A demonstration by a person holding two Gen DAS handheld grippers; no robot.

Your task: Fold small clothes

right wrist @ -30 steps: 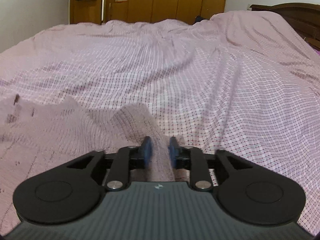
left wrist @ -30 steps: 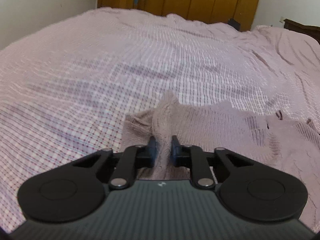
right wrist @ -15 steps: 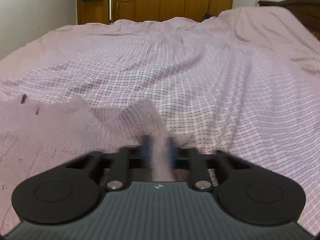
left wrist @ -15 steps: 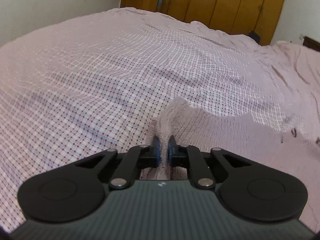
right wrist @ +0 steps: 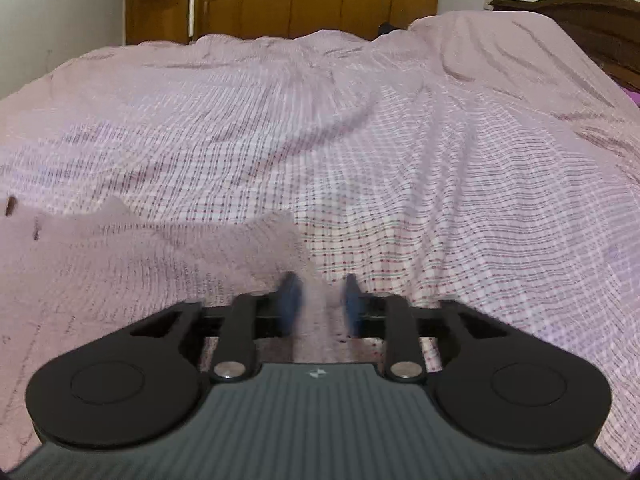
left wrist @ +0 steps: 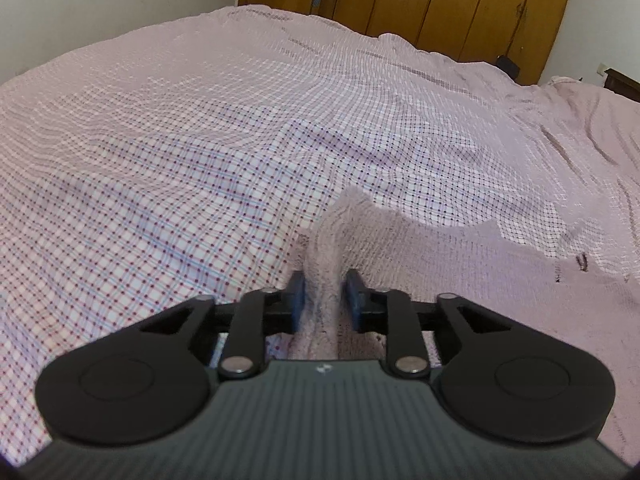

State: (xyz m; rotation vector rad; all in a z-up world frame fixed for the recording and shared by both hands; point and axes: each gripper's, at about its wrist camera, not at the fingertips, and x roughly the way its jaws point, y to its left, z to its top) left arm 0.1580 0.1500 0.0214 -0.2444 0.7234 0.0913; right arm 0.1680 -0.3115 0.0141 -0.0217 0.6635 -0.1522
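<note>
A small pale pink knitted garment (left wrist: 440,264) lies on the checked bedsheet (left wrist: 180,180). My left gripper (left wrist: 323,292) is shut on its left edge, with a ridge of knit standing up between the blue pads. The garment spreads to the right in this view. In the right wrist view the same garment (right wrist: 120,256) spreads to the left, and my right gripper (right wrist: 318,300) is shut on its right edge. The right view is motion-blurred. Small dark marks show on the garment's far edge (right wrist: 10,205).
The pink checked bedsheet (right wrist: 440,200) covers a wide bed, with wrinkles at the far right. Wooden wardrobes (left wrist: 460,0) stand behind the bed. A dark wooden headboard (right wrist: 580,16) rises at the far right. A white wall (left wrist: 100,0) is at left.
Both grippers have kept hold of the garment's edges and carried them forward over the bed. The garment now lies flatter and more stretched between them.
</note>
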